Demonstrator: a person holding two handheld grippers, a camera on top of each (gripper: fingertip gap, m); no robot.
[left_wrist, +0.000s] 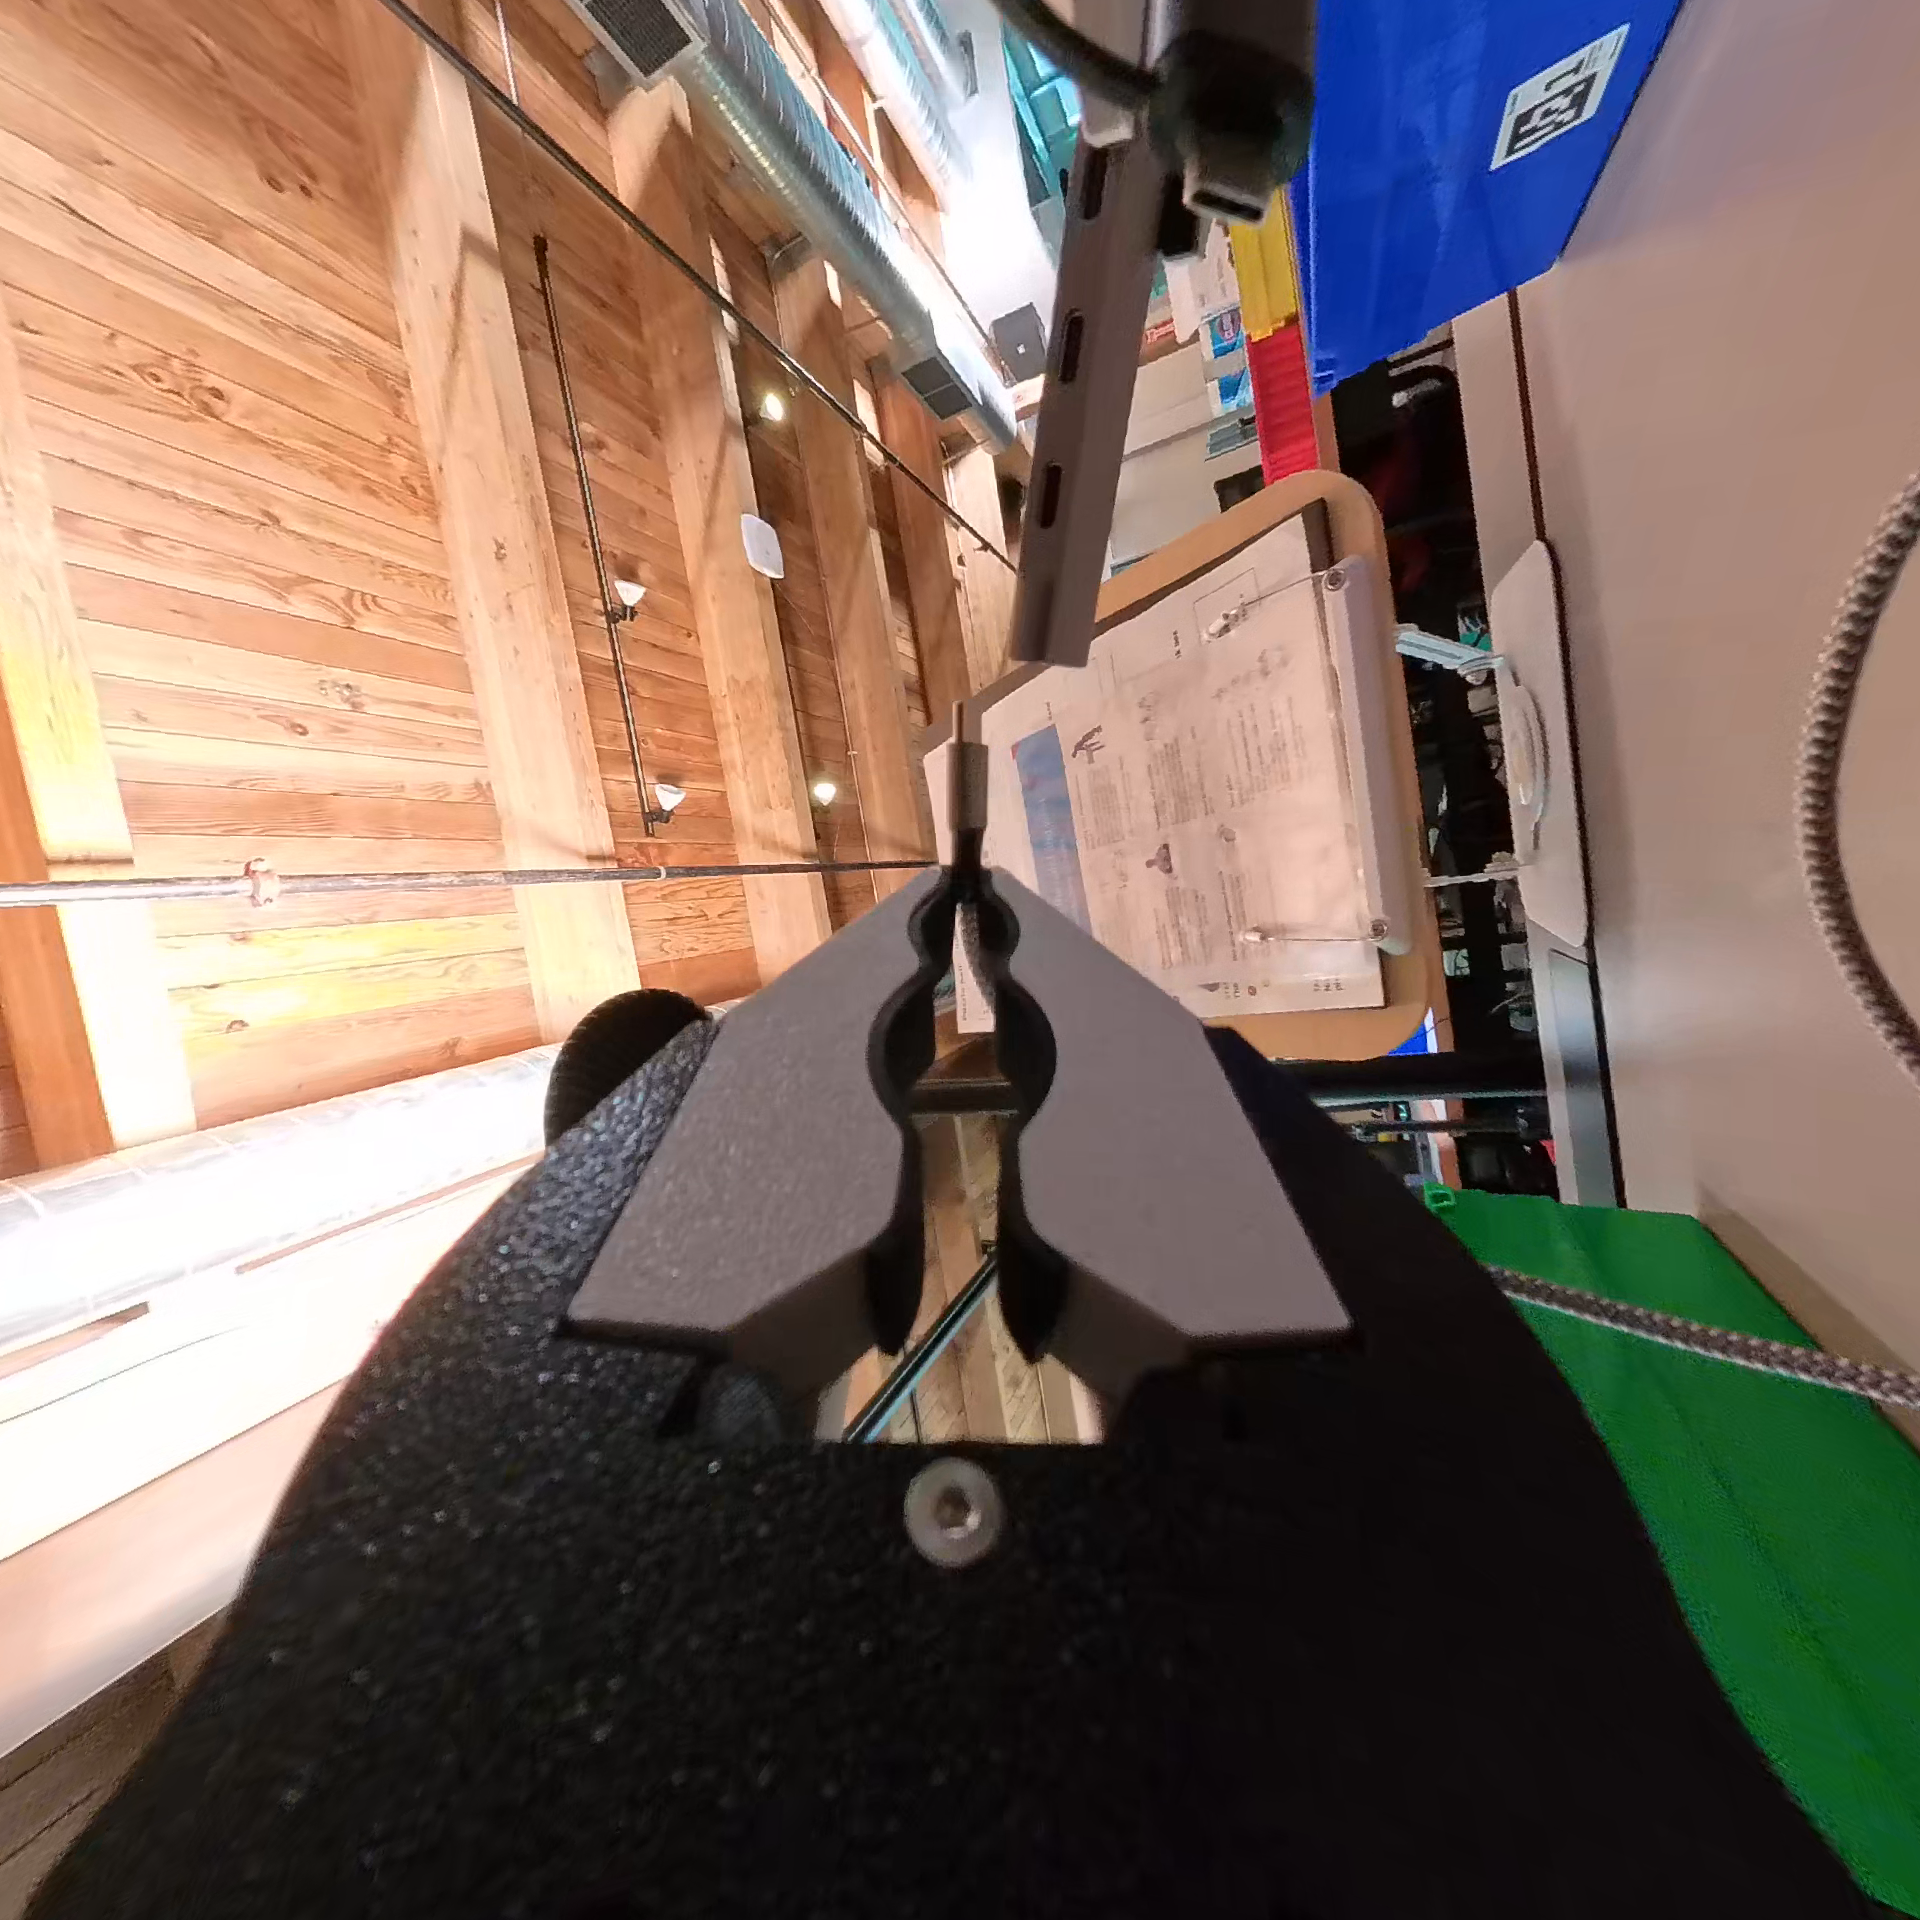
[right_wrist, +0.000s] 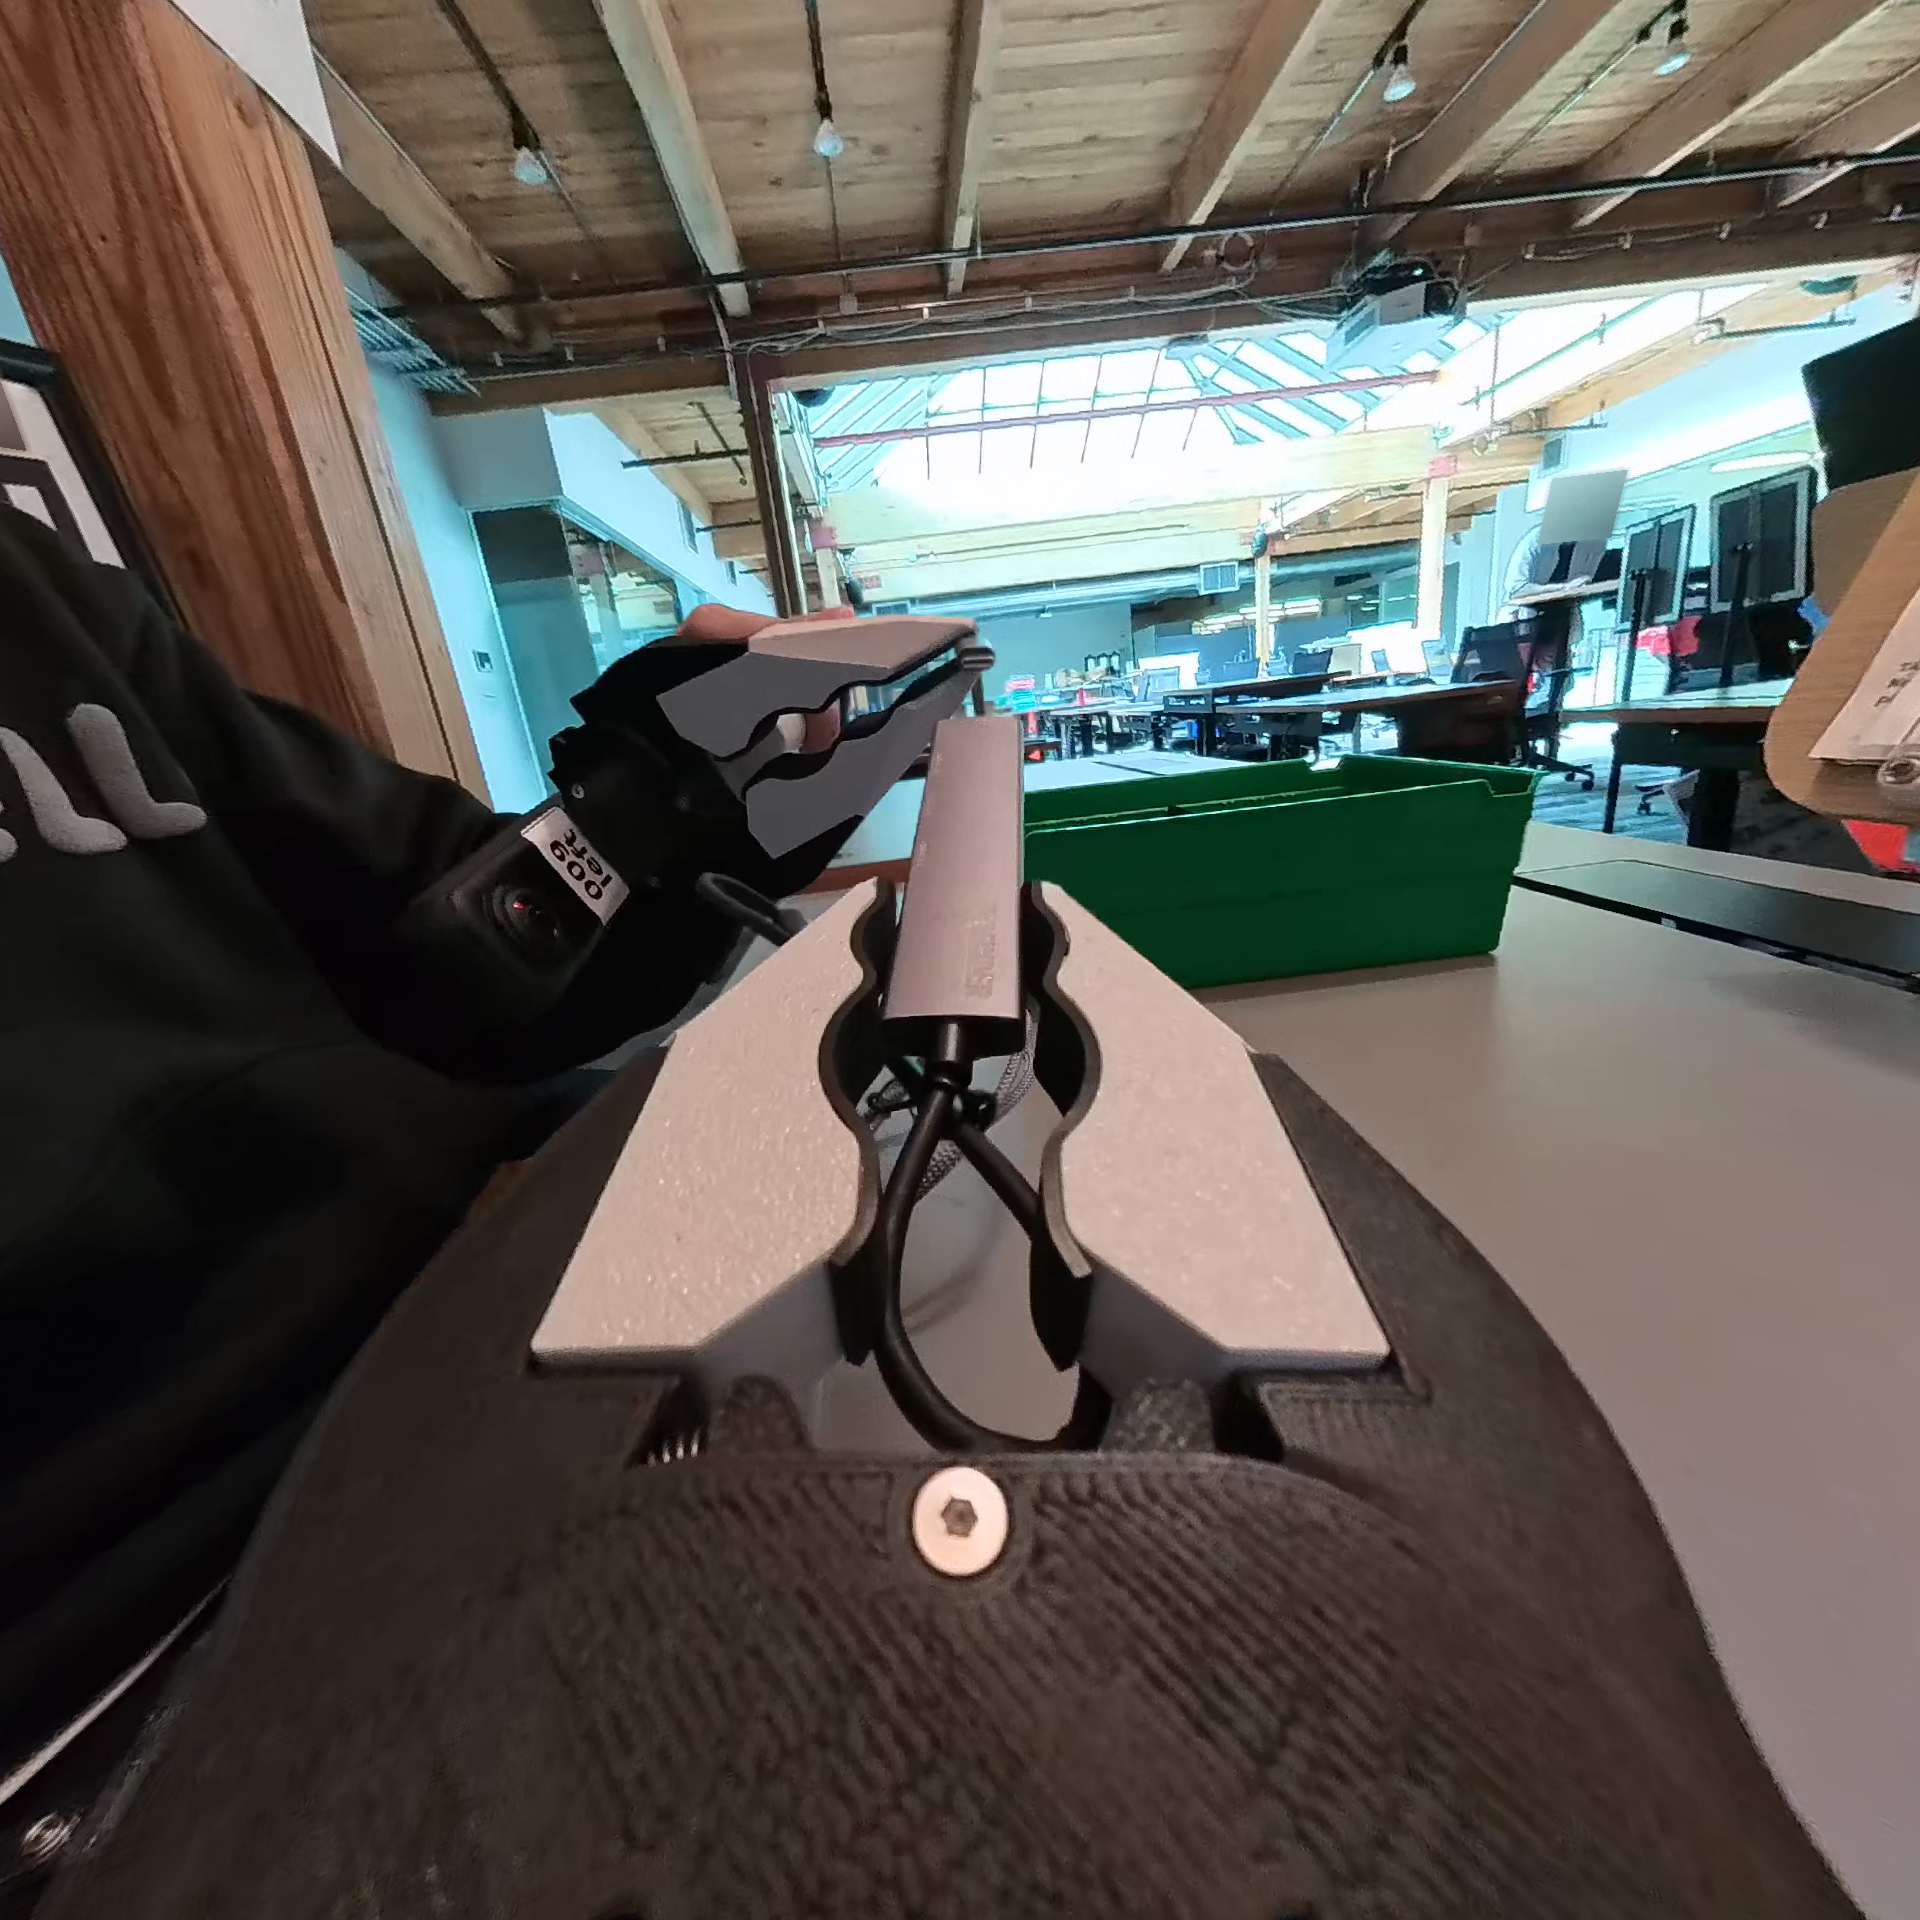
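The pale grey worktop (right_wrist: 1558, 1195) fills the right of the right wrist view and runs back to a green bin (right_wrist: 1268, 873) standing on it. In the left wrist view, which is rolled on its side, the same green bin (left_wrist: 1704, 1455) sits low at the right edge and a blue bin (left_wrist: 1455, 156) lies in the upper right corner, with a clipboard of printed sheets (left_wrist: 1216, 810) propped between them farther back.

The right gripper (right_wrist: 961, 914) has its jaws clamped on a slim grey hub (right_wrist: 961, 862), gripping it near the end where its short black cable (right_wrist: 914, 1226) comes out and loops back between the fingers. The hub slants up and away from the jaws, above the worktop. In the left wrist view that hub (left_wrist: 1081, 416) hangs in mid-air, its edge showing a row of small ports.

The left gripper (left_wrist: 961, 894) has its jaws pinched together on a thin cable just behind a small metal plug (left_wrist: 968, 790). The plug points toward the hub's free end, close to it but with a gap between. A braided cable (left_wrist: 1714, 1340) crosses the green bin.

From the right wrist view, the left gripper (right_wrist: 971, 665) is held beside the hub's far end by a person in a black sleeve (right_wrist: 312, 883).
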